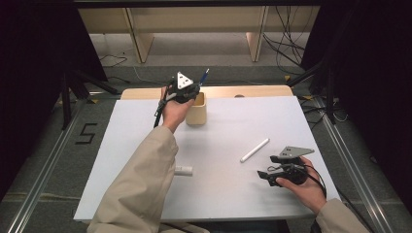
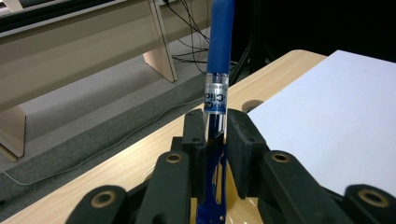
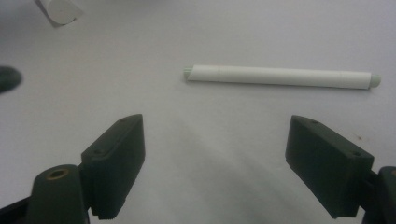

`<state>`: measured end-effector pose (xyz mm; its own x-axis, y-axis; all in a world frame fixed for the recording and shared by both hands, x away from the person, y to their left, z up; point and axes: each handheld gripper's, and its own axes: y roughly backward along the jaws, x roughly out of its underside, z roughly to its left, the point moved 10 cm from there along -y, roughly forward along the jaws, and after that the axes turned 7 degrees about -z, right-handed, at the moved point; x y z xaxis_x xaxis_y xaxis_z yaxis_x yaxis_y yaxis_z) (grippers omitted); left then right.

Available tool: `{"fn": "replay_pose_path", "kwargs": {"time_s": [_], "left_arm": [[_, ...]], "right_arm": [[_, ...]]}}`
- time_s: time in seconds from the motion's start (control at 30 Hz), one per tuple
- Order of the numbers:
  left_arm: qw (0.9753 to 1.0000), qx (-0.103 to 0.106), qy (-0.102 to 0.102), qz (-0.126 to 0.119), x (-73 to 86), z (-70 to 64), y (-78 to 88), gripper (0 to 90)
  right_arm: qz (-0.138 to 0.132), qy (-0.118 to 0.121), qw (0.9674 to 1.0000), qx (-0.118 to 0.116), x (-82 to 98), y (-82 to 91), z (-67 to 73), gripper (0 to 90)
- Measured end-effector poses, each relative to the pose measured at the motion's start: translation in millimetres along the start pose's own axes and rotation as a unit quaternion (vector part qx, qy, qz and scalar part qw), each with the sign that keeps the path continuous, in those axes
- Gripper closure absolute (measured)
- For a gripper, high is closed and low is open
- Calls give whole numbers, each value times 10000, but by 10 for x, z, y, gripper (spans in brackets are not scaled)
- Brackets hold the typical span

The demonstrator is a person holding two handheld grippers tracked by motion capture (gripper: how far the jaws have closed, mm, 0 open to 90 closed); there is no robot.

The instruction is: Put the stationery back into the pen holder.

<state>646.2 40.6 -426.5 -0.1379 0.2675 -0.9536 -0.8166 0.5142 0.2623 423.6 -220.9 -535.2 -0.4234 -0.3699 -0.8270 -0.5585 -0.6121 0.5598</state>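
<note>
The left gripper (image 1: 190, 91) is clenching a blue pen (image 2: 218, 70) between its pads, holding it above the open mouth of a pale wooden holder (image 1: 197, 110) that is standing near the far edge of the white tabletop (image 1: 228, 194). In the left gripper view the pen is rising upright between the two black jaws, its blue cap uppermost and its clear printed barrel just above the pads. The right gripper (image 1: 266, 175) is hovering low at the near right of the tabletop, its jaws spread wide and gripping nothing. A white pen (image 3: 280, 76) is lying flat just beyond those jaws, apart from them. A short white cap (image 1: 183, 170) is lying beside the person's left sleeve (image 1: 141, 184)
</note>
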Motion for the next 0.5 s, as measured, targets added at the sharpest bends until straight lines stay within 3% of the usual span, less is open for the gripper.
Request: {"fn": "replay_pose_path", "kwargs": {"time_s": [0.5], "left_arm": [[9999, -21, -40, 114, 78, 3, -26, 779]], "right_arm": [[-14, -24, 10000, 7, -3, 1, 1, 204]]}}
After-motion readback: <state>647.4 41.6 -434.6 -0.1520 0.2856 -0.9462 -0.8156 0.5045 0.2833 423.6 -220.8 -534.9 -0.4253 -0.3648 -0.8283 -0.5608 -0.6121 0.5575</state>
